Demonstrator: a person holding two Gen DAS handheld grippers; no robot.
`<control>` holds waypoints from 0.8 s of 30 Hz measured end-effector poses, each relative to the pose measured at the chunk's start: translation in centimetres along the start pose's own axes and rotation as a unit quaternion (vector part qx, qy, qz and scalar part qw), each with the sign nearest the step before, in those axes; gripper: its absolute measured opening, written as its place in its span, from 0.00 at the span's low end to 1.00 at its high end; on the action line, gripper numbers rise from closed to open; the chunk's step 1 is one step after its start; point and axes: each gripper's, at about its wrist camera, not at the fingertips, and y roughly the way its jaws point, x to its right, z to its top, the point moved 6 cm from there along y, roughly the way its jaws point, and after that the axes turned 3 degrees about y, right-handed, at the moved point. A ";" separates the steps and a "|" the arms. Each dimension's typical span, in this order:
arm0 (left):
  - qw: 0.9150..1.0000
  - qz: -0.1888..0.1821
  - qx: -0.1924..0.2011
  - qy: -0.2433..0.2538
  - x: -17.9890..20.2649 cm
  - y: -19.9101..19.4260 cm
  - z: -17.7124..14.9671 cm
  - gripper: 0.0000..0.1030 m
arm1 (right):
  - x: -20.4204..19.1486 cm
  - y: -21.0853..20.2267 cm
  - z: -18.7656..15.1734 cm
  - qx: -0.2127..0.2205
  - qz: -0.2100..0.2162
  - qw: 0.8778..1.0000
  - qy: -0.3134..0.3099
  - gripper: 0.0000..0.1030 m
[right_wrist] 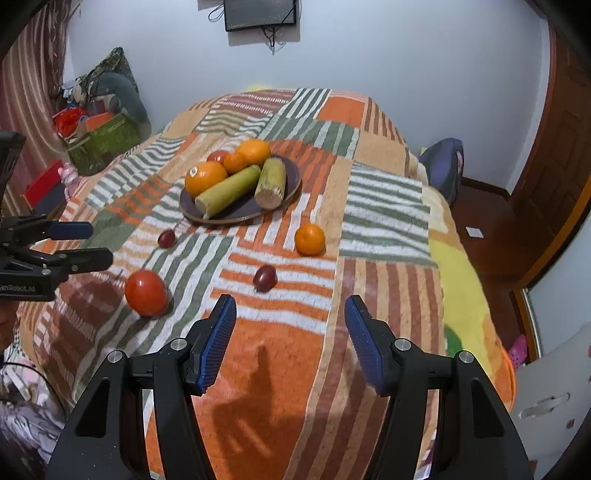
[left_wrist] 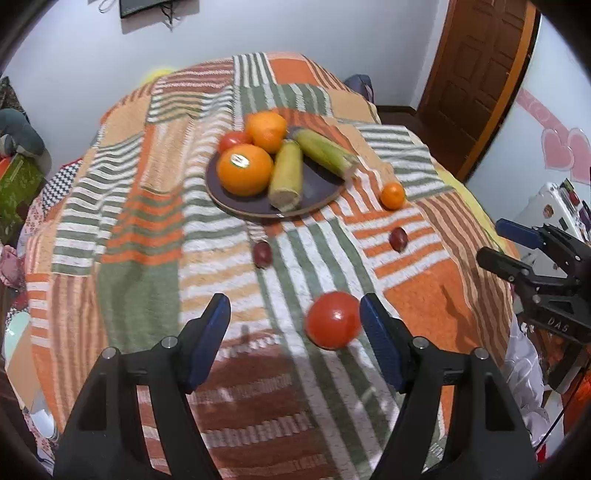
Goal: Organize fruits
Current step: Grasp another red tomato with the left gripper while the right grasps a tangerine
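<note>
A dark plate (left_wrist: 317,192) (right_wrist: 291,177) on the striped blanket holds two large oranges (left_wrist: 244,169) (right_wrist: 205,178), a tomato (left_wrist: 233,139) and two corn cobs (left_wrist: 286,174) (right_wrist: 271,183). Loose on the blanket lie a big red tomato (left_wrist: 333,319) (right_wrist: 146,292), a small orange (left_wrist: 392,195) (right_wrist: 310,239) and two dark plums (left_wrist: 262,253) (right_wrist: 265,278). My left gripper (left_wrist: 295,332) (right_wrist: 85,245) is open, with the red tomato just inside its right finger. My right gripper (right_wrist: 290,338) (left_wrist: 498,243) is open and empty, short of the nearer plum.
The blanket (right_wrist: 384,206) covers a bed that drops off at the right to a wooden floor (right_wrist: 491,229). A wooden door (left_wrist: 476,74) stands at the back right. Boxes and clutter (right_wrist: 103,140) sit at the left. A screen (right_wrist: 260,13) hangs on the wall.
</note>
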 end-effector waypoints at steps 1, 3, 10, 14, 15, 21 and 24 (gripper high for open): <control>1.000 -0.003 -0.004 0.001 0.3 0.3 -0.2 0.70 | 0.0 0.1 -0.3 -0.002 0.002 1.000 0.002 0.56; 1.000 -0.007 -0.015 0.008 1.1 1.2 -0.6 0.70 | 0.0 0.3 -0.7 -0.005 0.007 1.000 0.006 0.56; 0.998 -0.013 -0.037 0.038 2.6 3.4 -1.5 0.65 | 0.4 0.9 -1.1 -0.011 0.013 1.000 0.011 0.56; 0.998 -0.018 -0.050 0.034 2.6 4.5 -1.5 0.59 | 1.0 1.6 -1.1 -0.017 0.016 1.000 0.020 0.56; 0.998 -0.019 -0.053 0.033 2.6 4.7 -1.6 0.57 | 1.1 1.7 -1.0 -0.017 0.019 0.999 0.024 0.56; 0.997 -0.028 -0.060 0.026 2.2 5.1 -1.6 0.45 | 1.4 2.4 -0.1 -0.015 0.016 1.000 0.013 0.56; 0.999 -0.018 -0.046 0.021 1.4 4.2 -1.0 0.45 | 1.7 2.9 1.4 -0.007 0.019 1.000 0.009 0.56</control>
